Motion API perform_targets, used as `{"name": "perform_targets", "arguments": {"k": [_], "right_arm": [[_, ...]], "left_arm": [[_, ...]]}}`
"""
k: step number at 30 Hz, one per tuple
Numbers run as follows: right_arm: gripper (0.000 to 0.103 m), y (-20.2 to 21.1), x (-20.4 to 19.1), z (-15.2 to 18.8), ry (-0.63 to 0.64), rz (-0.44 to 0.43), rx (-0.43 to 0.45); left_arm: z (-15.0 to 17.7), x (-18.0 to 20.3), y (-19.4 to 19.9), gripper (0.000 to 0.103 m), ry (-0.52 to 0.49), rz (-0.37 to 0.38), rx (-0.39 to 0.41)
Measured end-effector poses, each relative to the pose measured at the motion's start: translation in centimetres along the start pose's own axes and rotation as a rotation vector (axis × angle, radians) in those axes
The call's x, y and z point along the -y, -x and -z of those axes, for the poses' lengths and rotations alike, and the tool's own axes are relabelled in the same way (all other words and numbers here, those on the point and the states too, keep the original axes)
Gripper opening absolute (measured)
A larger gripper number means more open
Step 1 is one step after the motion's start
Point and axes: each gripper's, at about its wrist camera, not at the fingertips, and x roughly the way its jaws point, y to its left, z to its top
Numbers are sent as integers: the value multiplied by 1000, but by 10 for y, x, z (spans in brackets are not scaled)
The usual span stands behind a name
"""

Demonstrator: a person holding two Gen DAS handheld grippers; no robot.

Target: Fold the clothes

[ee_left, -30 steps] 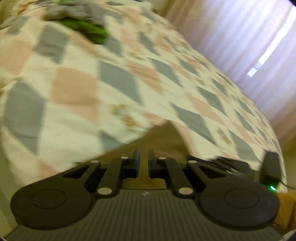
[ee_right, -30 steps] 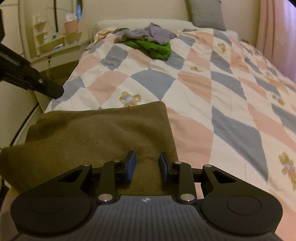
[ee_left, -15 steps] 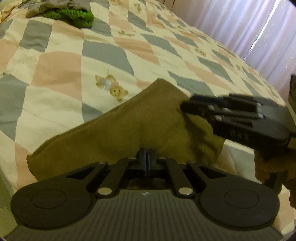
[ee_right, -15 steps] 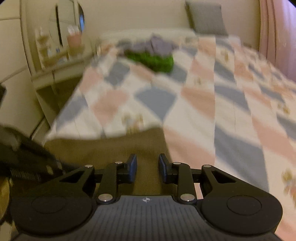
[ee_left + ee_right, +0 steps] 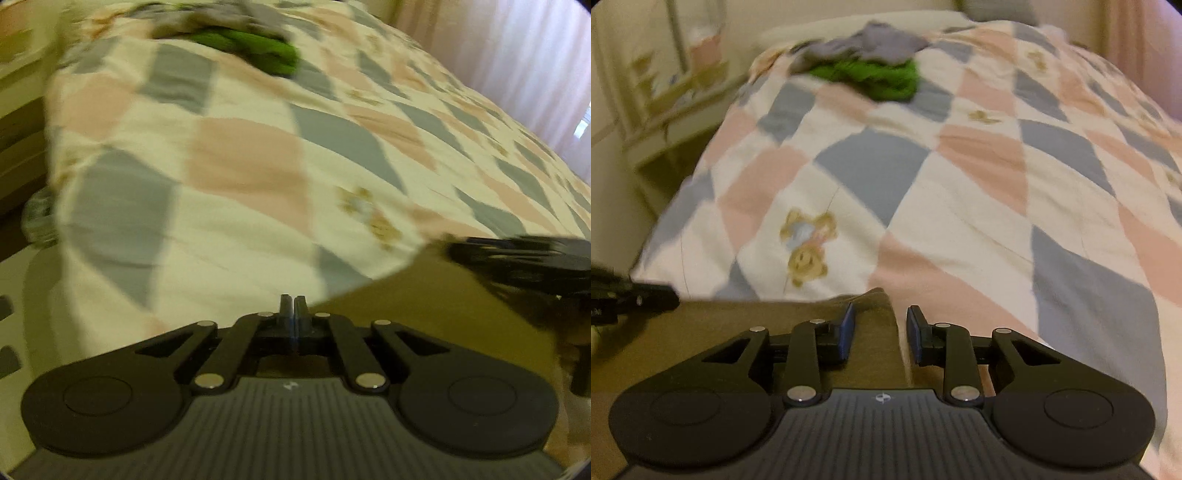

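Note:
An olive-brown garment [image 5: 720, 328] lies folded at the near edge of the bed; it also shows in the left wrist view [image 5: 443, 314]. My left gripper [image 5: 293, 306] is shut at the garment's left edge; whether cloth is pinched between the pads is not visible. My right gripper [image 5: 880, 325] is open, its pads straddling the garment's right corner without closing on it. The left gripper shows at the left edge of the right wrist view [image 5: 631, 299], and the right gripper at the right of the left wrist view [image 5: 517, 262]. Both views are motion-blurred.
A quilt [image 5: 960, 184] of pink, grey and white diamonds covers the bed. A green garment [image 5: 875, 77] and a grey one [image 5: 871, 44] are piled near the headboard. A shelf unit [image 5: 676, 85] stands left of the bed; curtains [image 5: 517, 55] hang at the right.
Both grippers have pulled back toward the near bed edge; less of the olive garment shows. The left stays shut, the right stays open.

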Motion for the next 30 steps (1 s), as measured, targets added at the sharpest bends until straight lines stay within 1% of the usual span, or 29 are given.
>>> {"name": "perform_targets", "arguments": {"k": [1,3,6,7,8,9,10,11,12,13,14,15,16,17,19,20,21,23,24,25,26,27,28,29,30], "right_arm": [[28,9,1,-2,-21,1,24],[28,31,0,-4,-40,13,76],[27,73,-6,1,-68,-11,132],[27,86,-9,5,-60,-20,135],[27,100,-16,11,-30,-20,130],[28,113,-24,18,28,-9,125],[28,124,-33,26,105,6,117],[29,134,-45,37,218,26,104],[35,143,-57,48,333,42,97],[61,150,-68,61,450,59,98],[77,154,-79,73,568,85,102],[99,156,-88,86,691,112,116],[101,157,-96,103,859,140,146],[101,154,-101,118,1001,153,161],[101,142,-105,144,1260,200,186],[101,131,-103,155,1377,228,200],[101,123,-101,162,1448,247,209],[101,100,-93,172,1568,328,237],[101,91,-90,173,1602,347,238],[97,84,-88,174,1624,357,248],[92,78,-87,175,1646,367,259],[72,73,-85,176,1666,364,257],[53,69,-84,176,1688,358,232],[52,67,-81,176,1701,336,213],[48,68,-76,174,1702,316,224]], "left_arm": [[1,-3,15,8,10,22,11],[3,-8,45,8,23,66,33],[25,16,95,9,-81,114,44],[36,26,107,13,-122,126,37],[47,38,117,14,-169,135,28],[62,53,127,15,-245,126,28],[78,67,134,18,-328,100,32],[92,83,135,20,-414,80,28],[108,98,135,27,-517,54,25],[122,110,135,30,-600,22,39],[134,120,132,31,-674,-9,57],[147,130,129,34,-748,-43,76],[158,138,124,42,-821,-88,101],[168,143,117,46,-885,-128,119],[186,151,102,59,-1020,-222,153],[195,154,93,62,-1084,-267,166],[203,155,83,64,-1142,-308,164],[217,155,65,64,-1239,-388,171],[224,154,58,61,-1281,-408,175],[229,153,52,44,-1320,-424,177],[232,151,48,34,-1343,-419,171],[234,148,45,21,-1364,-413,167],[235,144,46,19,-1376,-401,171],[236,140,46,18,-1389,-391,176],[237,135,47,17,-1405,-387,185]]}}
